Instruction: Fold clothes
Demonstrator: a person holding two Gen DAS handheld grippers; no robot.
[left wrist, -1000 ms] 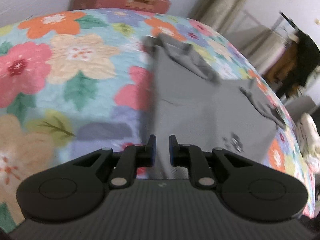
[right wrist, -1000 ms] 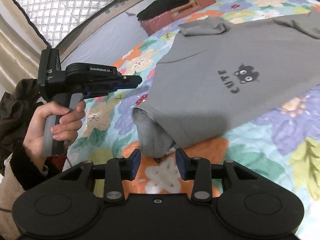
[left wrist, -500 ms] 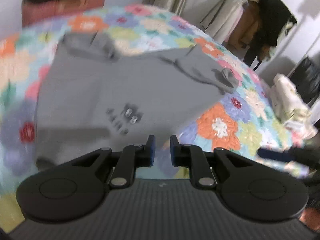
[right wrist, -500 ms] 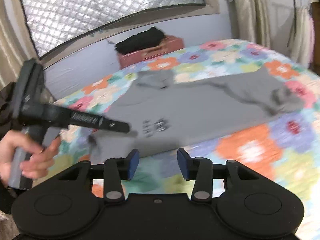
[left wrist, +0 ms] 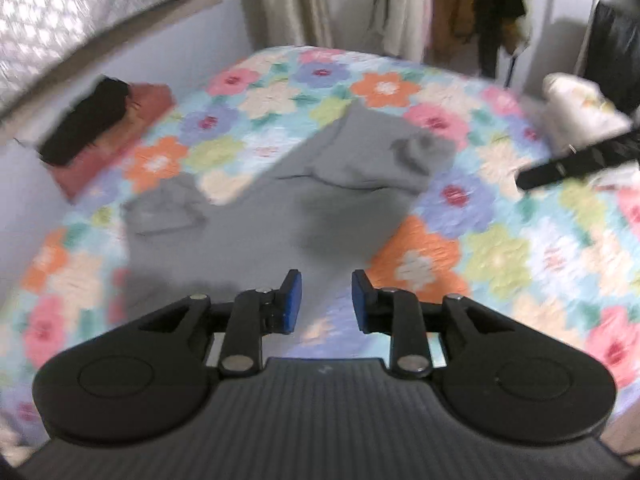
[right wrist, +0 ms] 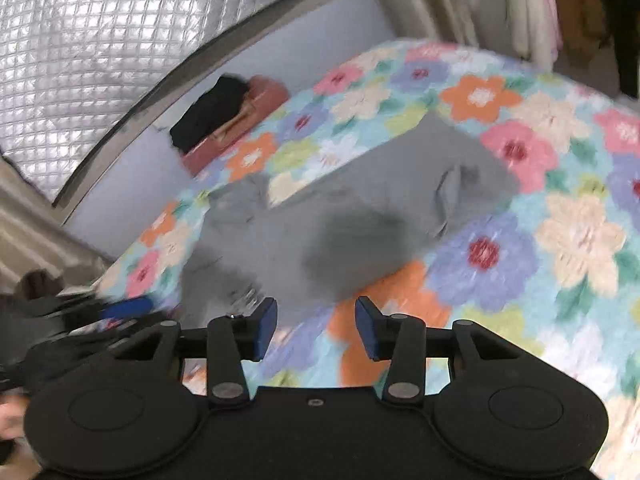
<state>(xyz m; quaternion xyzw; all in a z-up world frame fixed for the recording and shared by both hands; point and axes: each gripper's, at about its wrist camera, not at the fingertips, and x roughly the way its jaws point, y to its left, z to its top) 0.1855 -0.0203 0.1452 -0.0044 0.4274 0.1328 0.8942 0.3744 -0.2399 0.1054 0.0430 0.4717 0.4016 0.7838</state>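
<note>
Floral quilt in pinks, oranges and blues covers the bed [left wrist: 500,248] beneath us, and our two claws hang over its near edge. Our left claw [left wrist: 326,300] has just been opening, its blue pads parted with nothing between them; our right claw [right wrist: 316,326] stands moderately wide and likewise empty. Beyond the pads the grey sweatshirt [left wrist: 256,224] lies flat on the quilt, its long axis running diagonally away from us, from the near left toward the far right. One sleeve [left wrist: 164,206] is bunched at its left side and another crumpled fold [left wrist: 420,152] sits toward its far end. In the left wrist view our right claw shows as a dark blurred bar at the right edge. Farther off, a reddish case [right wrist: 240,120] with a black garment [right wrist: 208,110] on it lies by the wall. Above that is a quilted silver window cover [right wrist: 120,52]. At the far side hang curtains and clothes [left wrist: 460,4]. Compared with a second ago, both views take in far more of the bed and room, and the sweatshirt looks smaller and farther from the pads. The right view's printed motif, clear then, is now only a smear.
</note>
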